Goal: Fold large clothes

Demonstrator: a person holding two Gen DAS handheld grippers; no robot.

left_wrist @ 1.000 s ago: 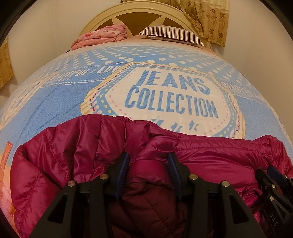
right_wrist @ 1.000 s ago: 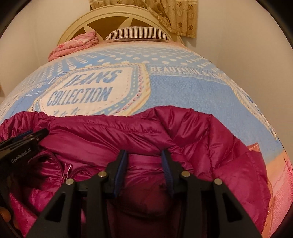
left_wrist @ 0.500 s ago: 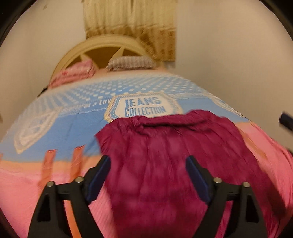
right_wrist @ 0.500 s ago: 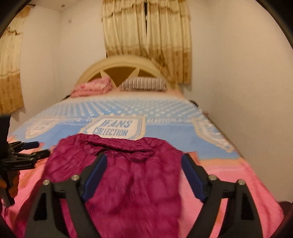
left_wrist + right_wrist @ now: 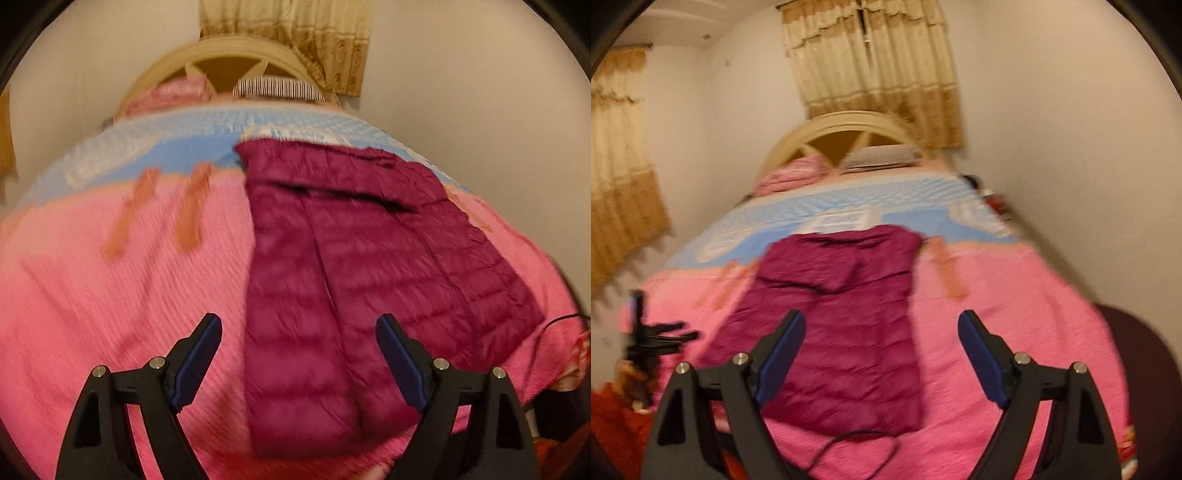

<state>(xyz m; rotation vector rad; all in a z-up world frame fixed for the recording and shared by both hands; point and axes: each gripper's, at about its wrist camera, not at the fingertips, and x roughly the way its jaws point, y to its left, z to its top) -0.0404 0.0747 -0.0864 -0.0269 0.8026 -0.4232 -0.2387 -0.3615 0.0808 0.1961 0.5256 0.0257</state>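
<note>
Magenta quilted puffer jacket (image 5: 332,277) lies flat in a narrow lengthwise fold on the pink foot end of the bedspread (image 5: 110,295), top edge reaching the blue section. Both views motion-blurred.

Right wrist view only: second curtain on the left wall (image 5: 620,166), black cable (image 5: 857,443) on the spread below the jacket's hem, left gripper (image 5: 661,332) seen off to the left. Left wrist view only: pillow stripes (image 5: 280,88) are legible.

Room: white walls, cream arched headboard (image 5: 849,129), beige curtain (image 5: 871,62) behind it, pink folded blanket (image 5: 794,173) beside the pillow.

Left gripper and right gripper (image 5: 879,354): jaws spread wide, nothing between them. A second ago both were clenched on the jacket's far edge, close up; now released and pulled back.
</note>
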